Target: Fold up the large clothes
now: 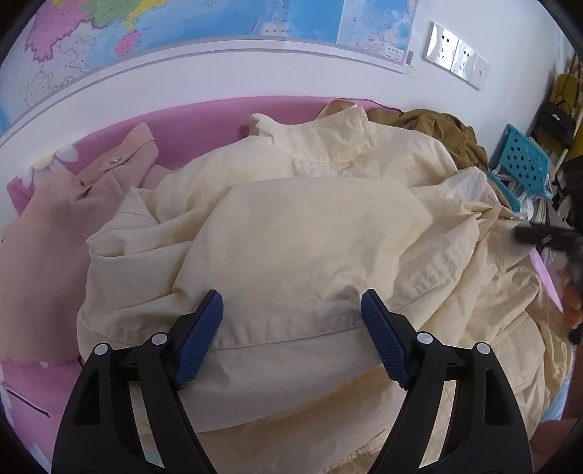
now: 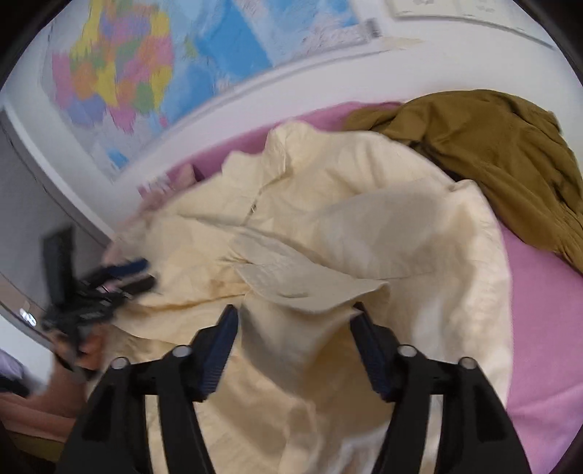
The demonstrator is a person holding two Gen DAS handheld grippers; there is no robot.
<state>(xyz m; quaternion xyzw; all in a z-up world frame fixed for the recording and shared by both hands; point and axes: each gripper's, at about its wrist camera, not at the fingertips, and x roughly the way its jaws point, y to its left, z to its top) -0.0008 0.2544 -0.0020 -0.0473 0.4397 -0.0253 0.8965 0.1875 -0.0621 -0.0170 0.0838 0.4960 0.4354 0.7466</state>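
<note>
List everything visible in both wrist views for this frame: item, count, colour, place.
Cream jacket: one, pale yellow, crumpled mid-bed, collar toward the wall.
Pink garment: one, salmon, left of the jacket.
Brown garment: one, olive-brown, heaped at the far right of the bed.
Bed sheet: one, pink, under the clothes.
Wall map: one, multicoloured, above the bed.
Wall sockets: one white row, right of the map.
Blue perforated item: one, beside the bed.
Left gripper: jaws open over the jacket.
Right gripper: jaws open, jacket fabric between them.

Wall map print too small; nothing legible.
</note>
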